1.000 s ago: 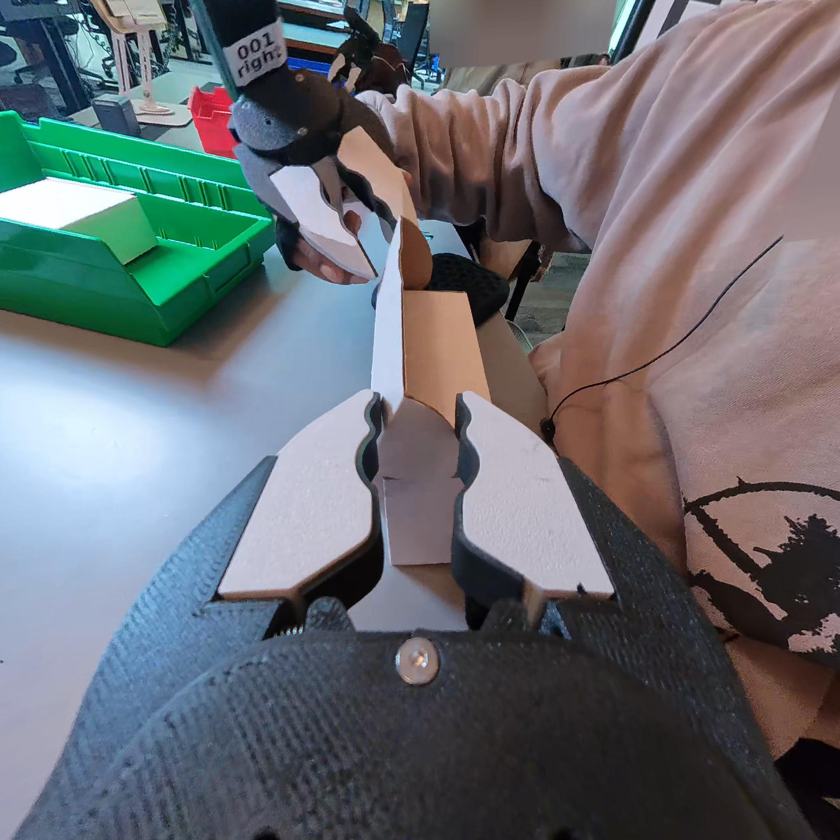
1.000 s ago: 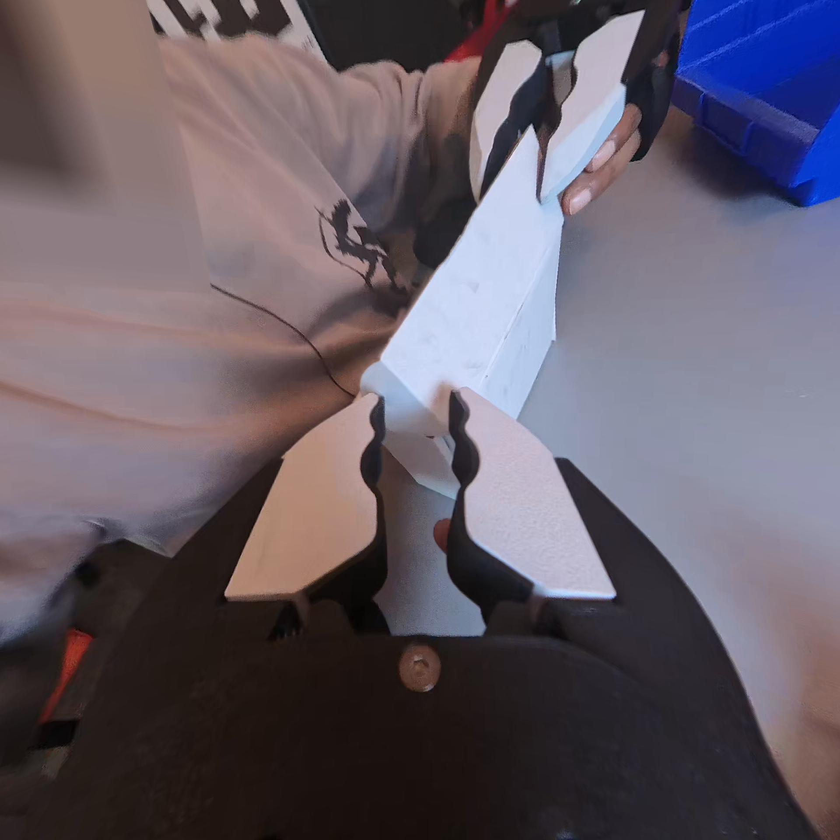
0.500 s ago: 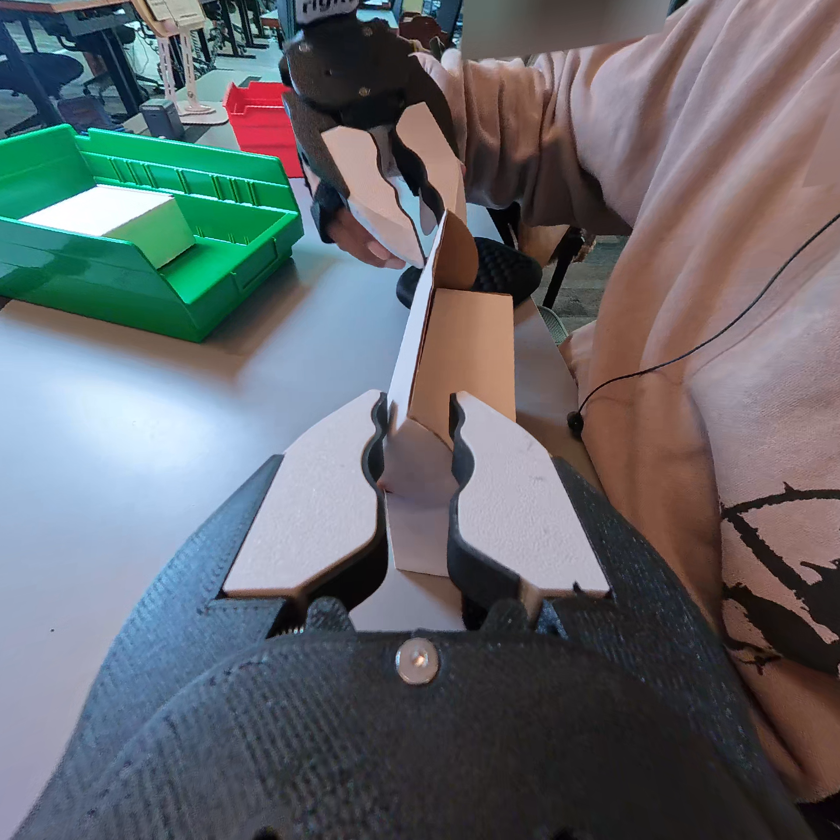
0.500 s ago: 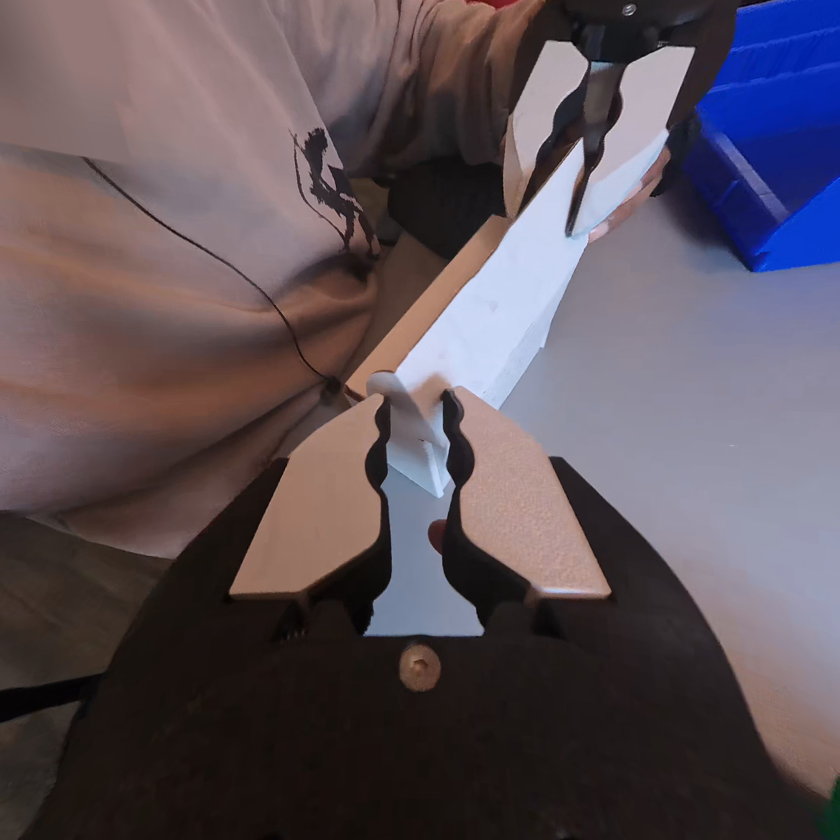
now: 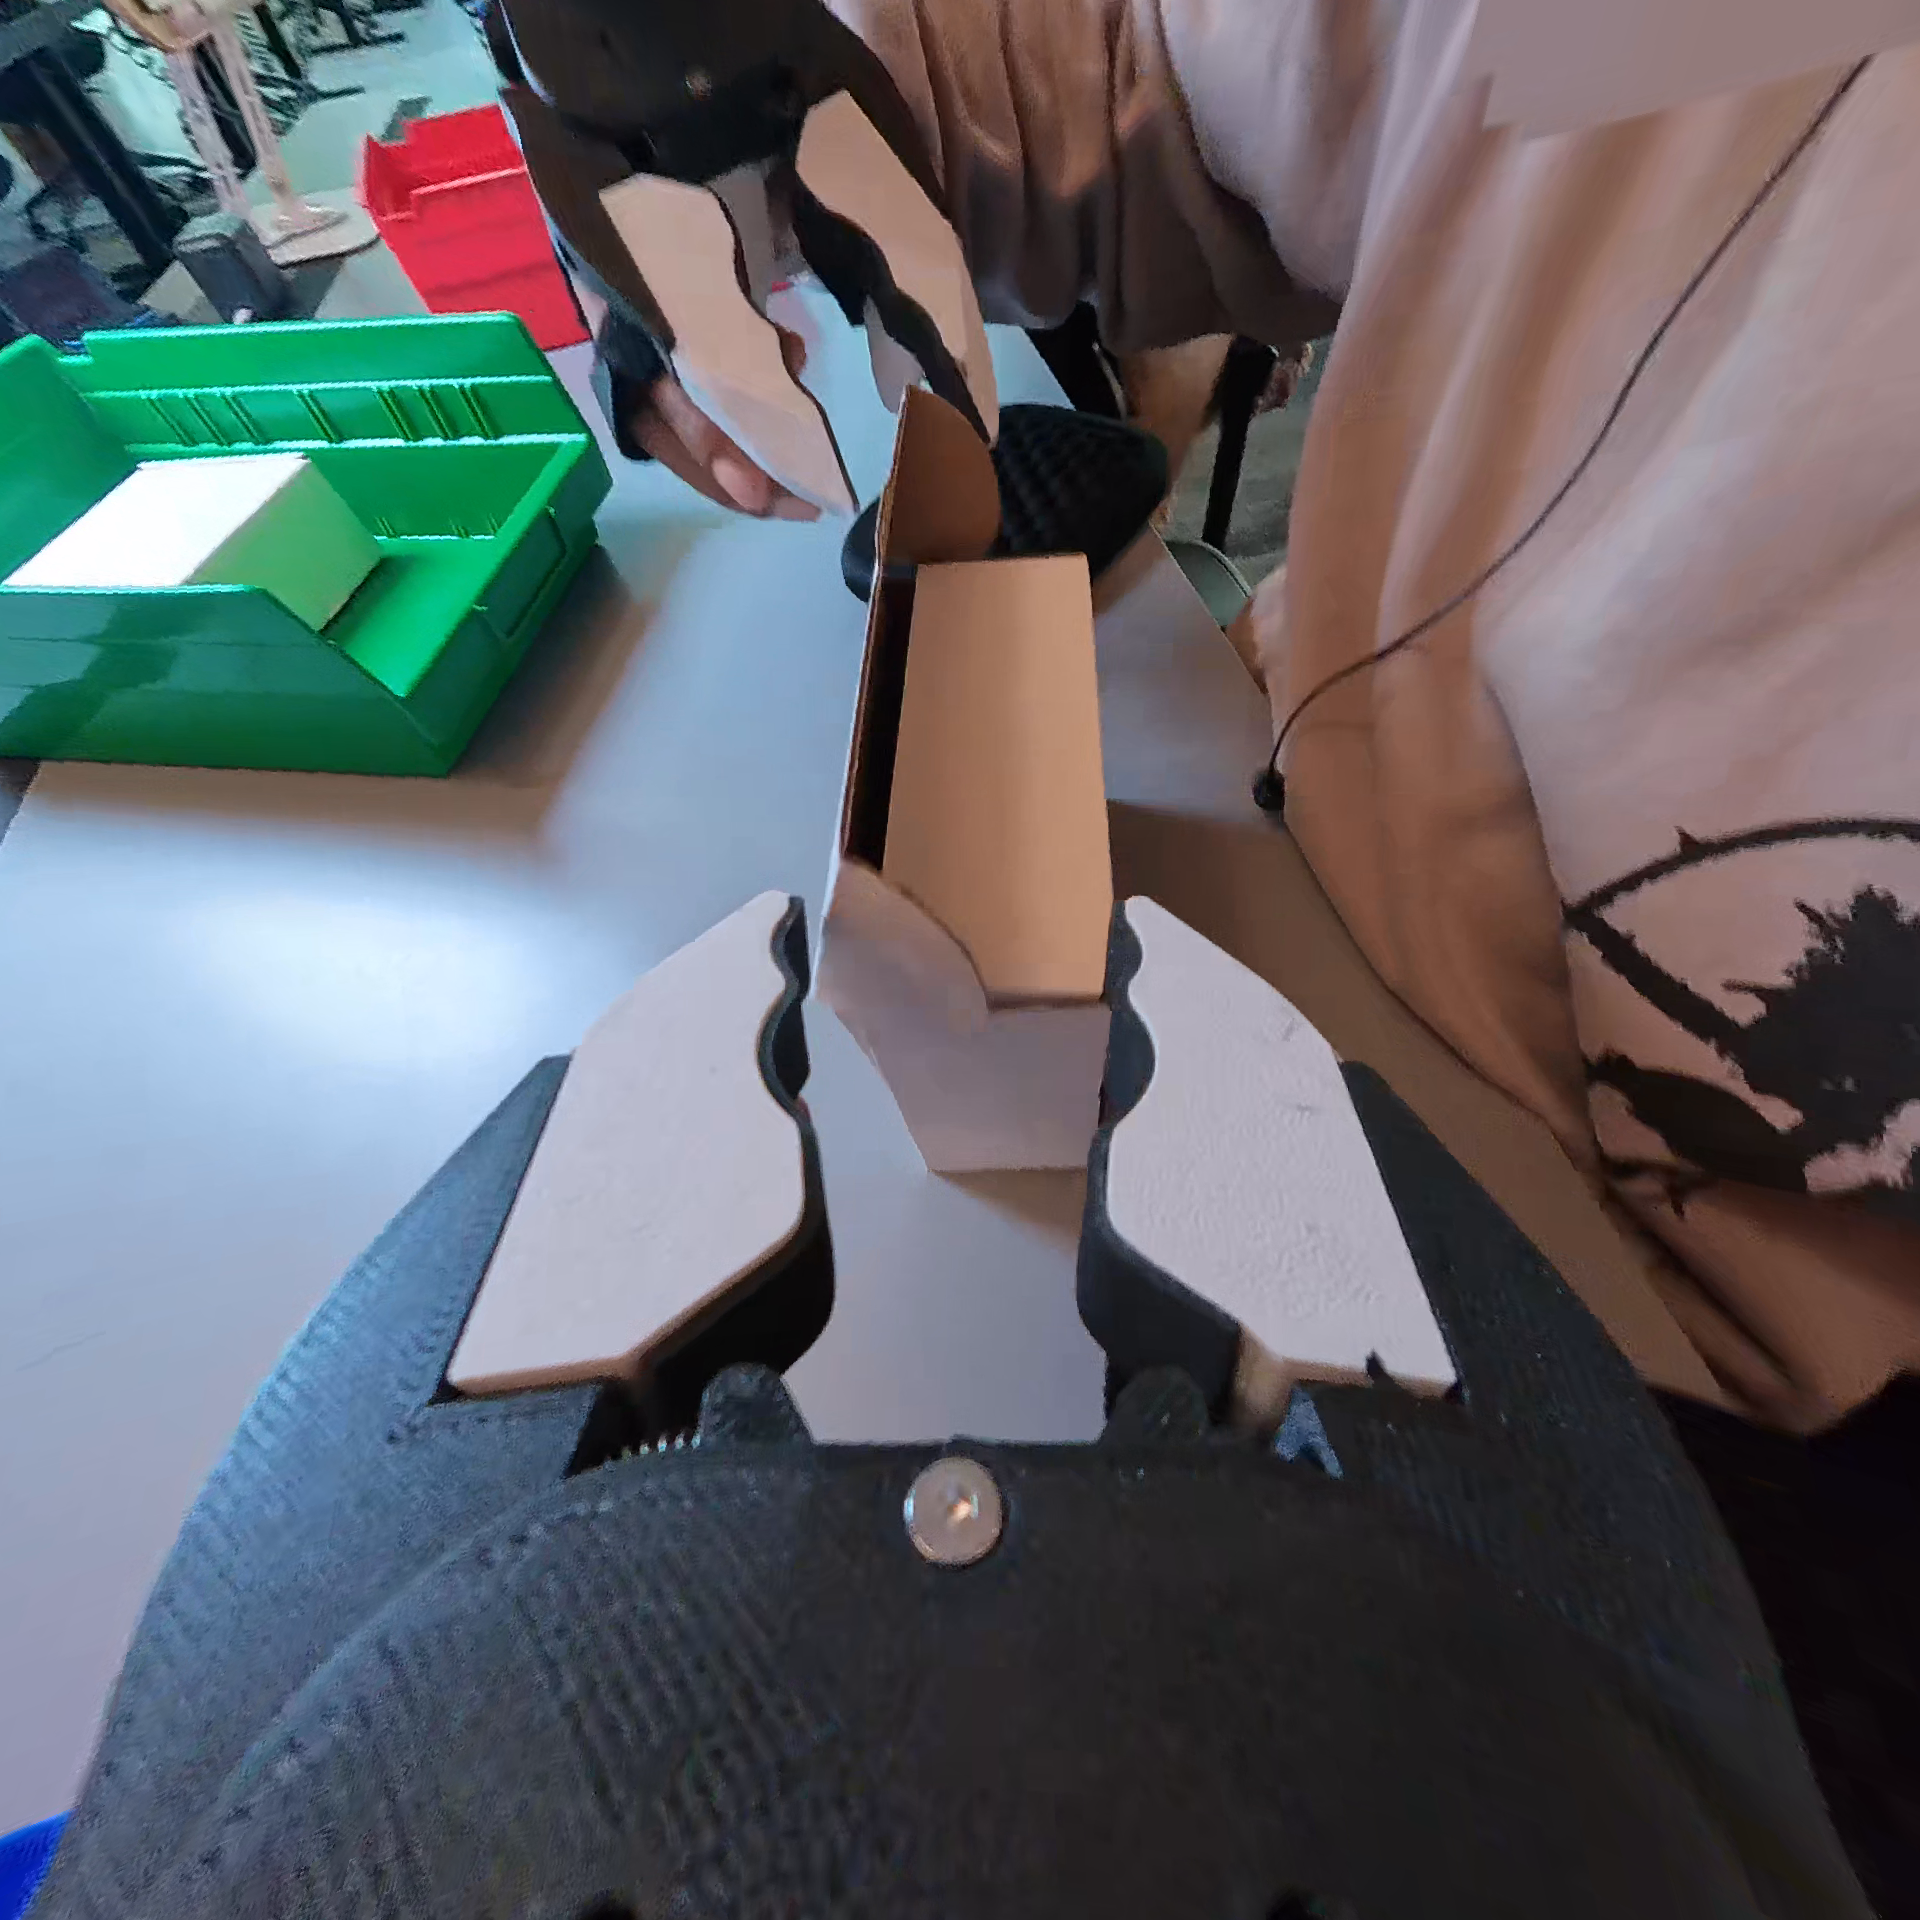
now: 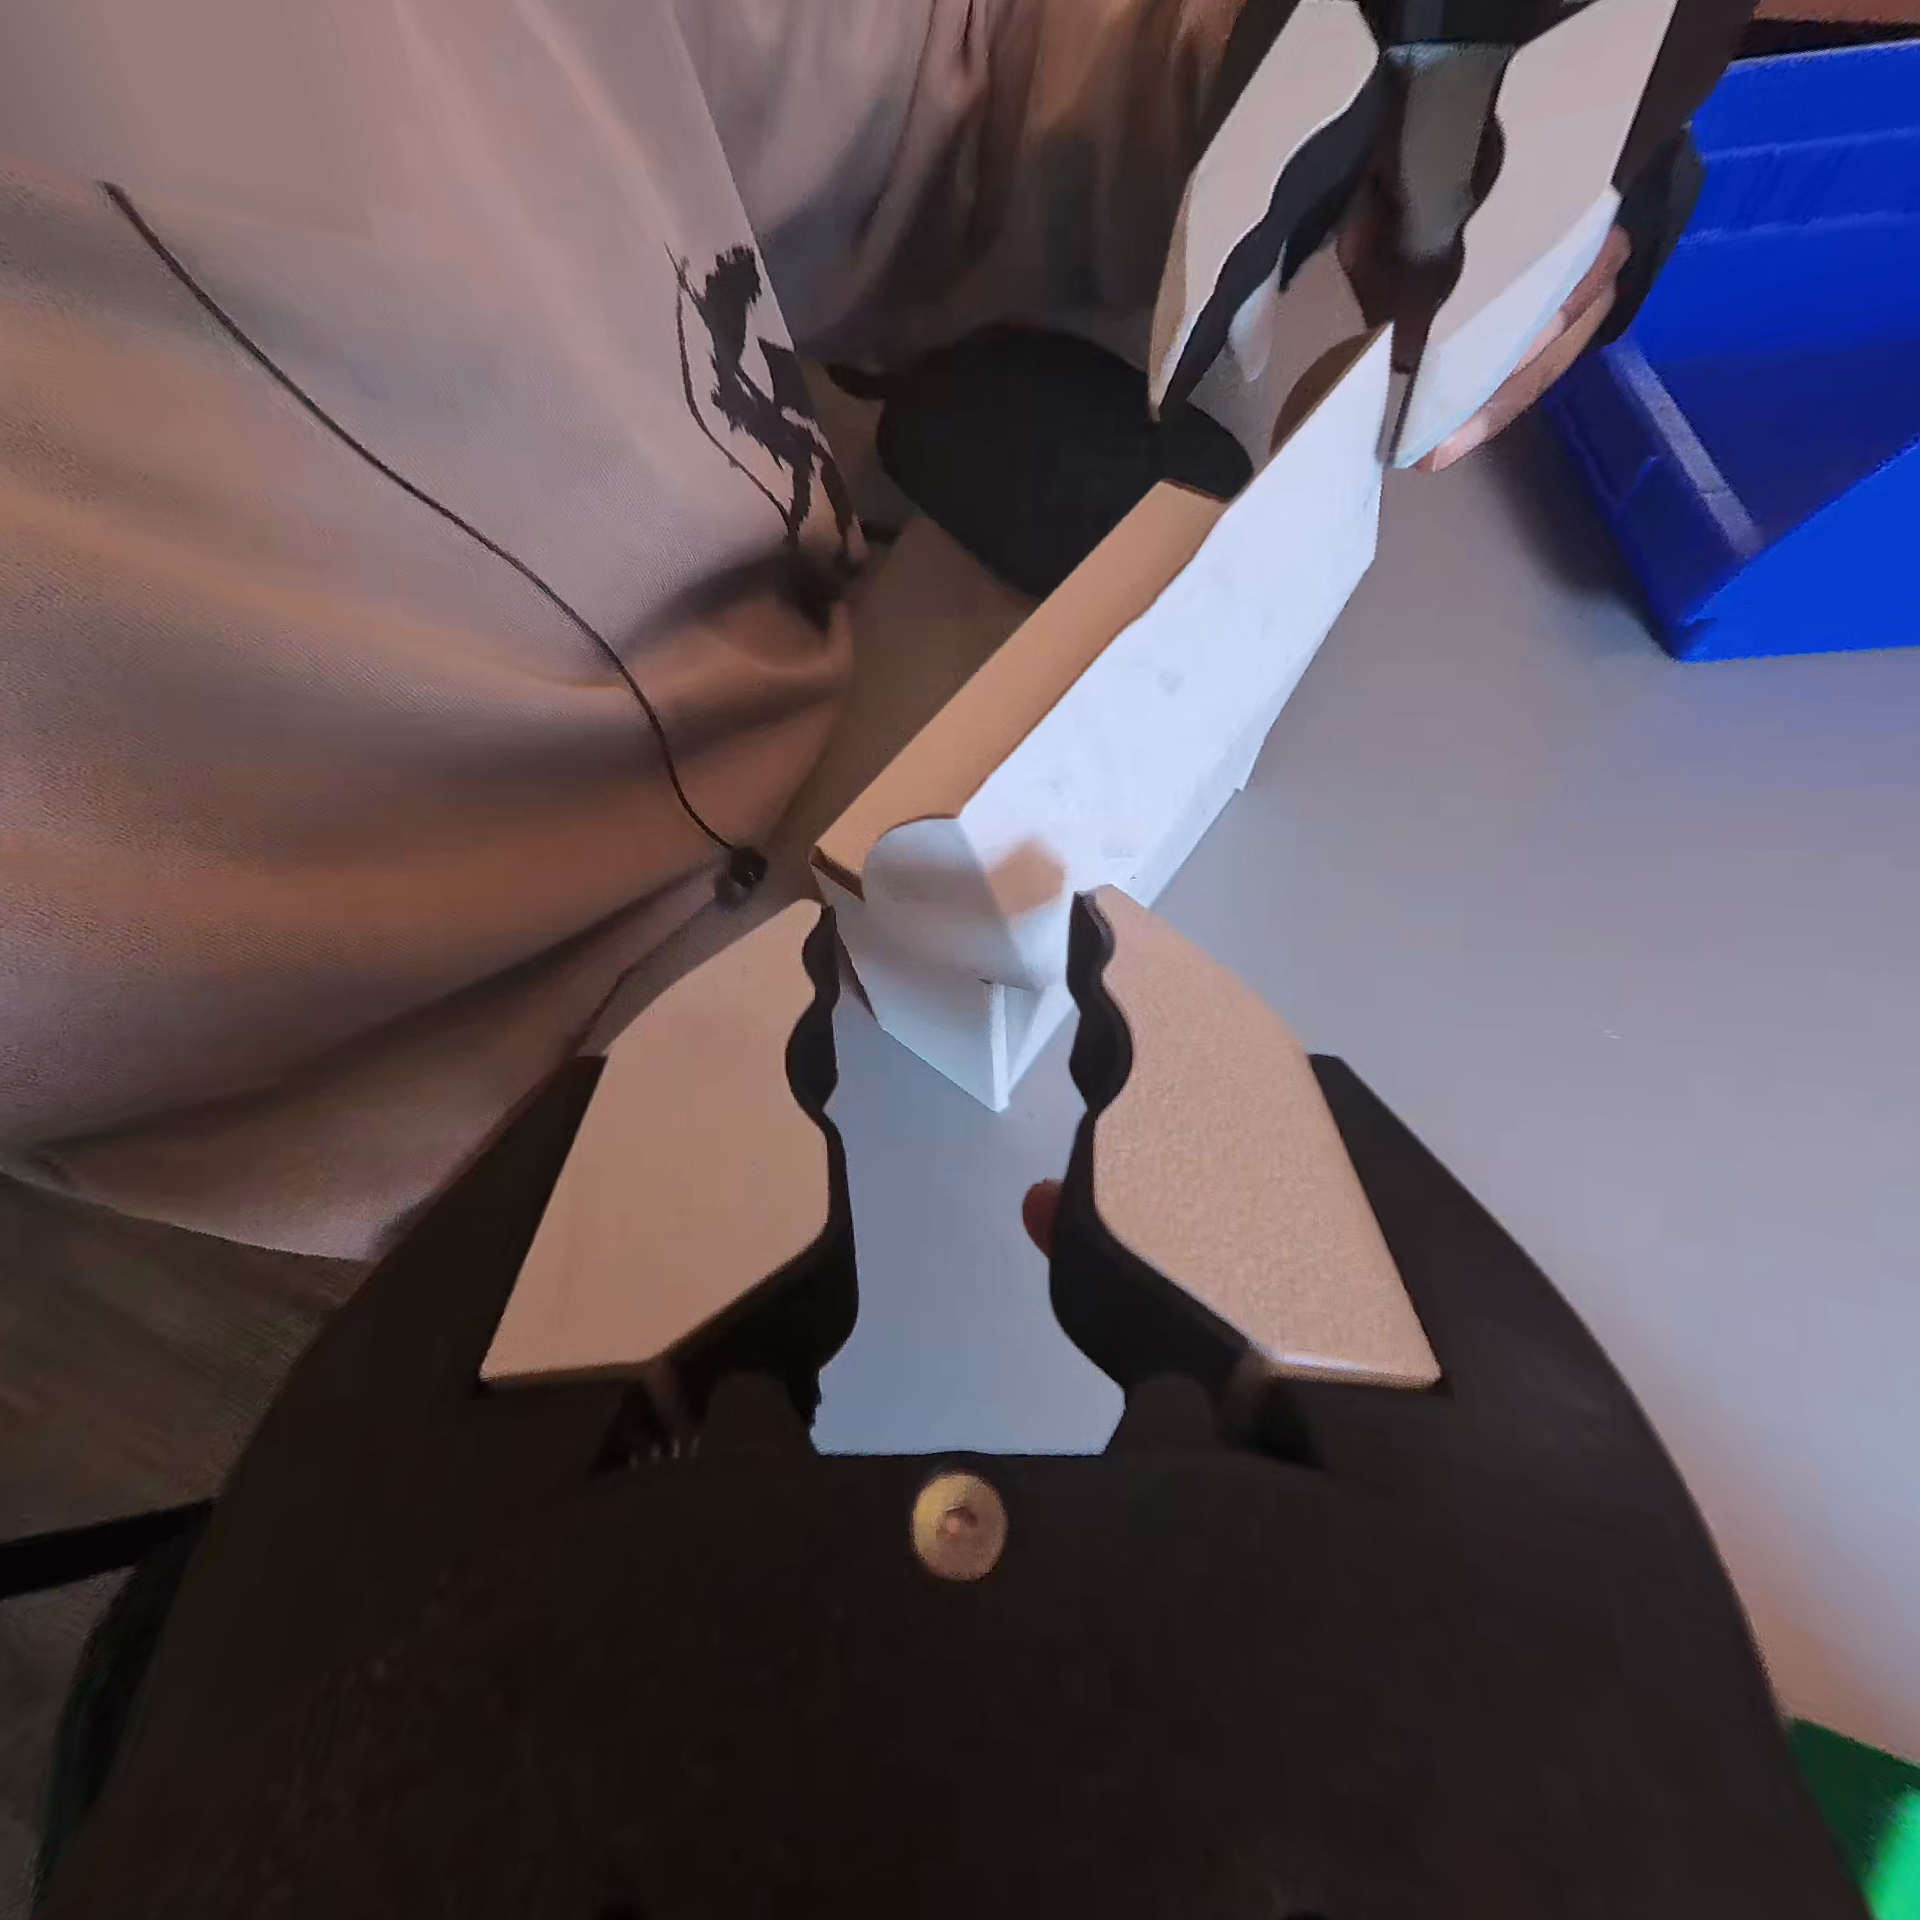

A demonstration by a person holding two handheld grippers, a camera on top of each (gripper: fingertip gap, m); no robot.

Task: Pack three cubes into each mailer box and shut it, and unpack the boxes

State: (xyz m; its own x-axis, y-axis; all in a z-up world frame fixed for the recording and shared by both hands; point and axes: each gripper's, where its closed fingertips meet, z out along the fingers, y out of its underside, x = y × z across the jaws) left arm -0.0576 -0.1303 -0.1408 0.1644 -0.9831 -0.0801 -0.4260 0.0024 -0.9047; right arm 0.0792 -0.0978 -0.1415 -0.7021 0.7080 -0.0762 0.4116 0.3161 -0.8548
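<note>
Both grippers, left (image 5: 951, 1013) and right (image 6: 951, 992), stand open at opposite ends of the box (image 5: 982, 790), lying along the table's near edge (image 5: 1195, 727), likely to square its flaps.

The inside of the mailer box (image 5: 987, 769) is a dark slot in the left wrist view, so its contents cannot be told. The blue bin (image 6: 1787, 364) is cut off at the right edge of the right wrist view. The background at the upper left of the left wrist view is blurred. The body of the far hand-held gripper (image 5: 821, 343) is cut off at the top edge.
</note>
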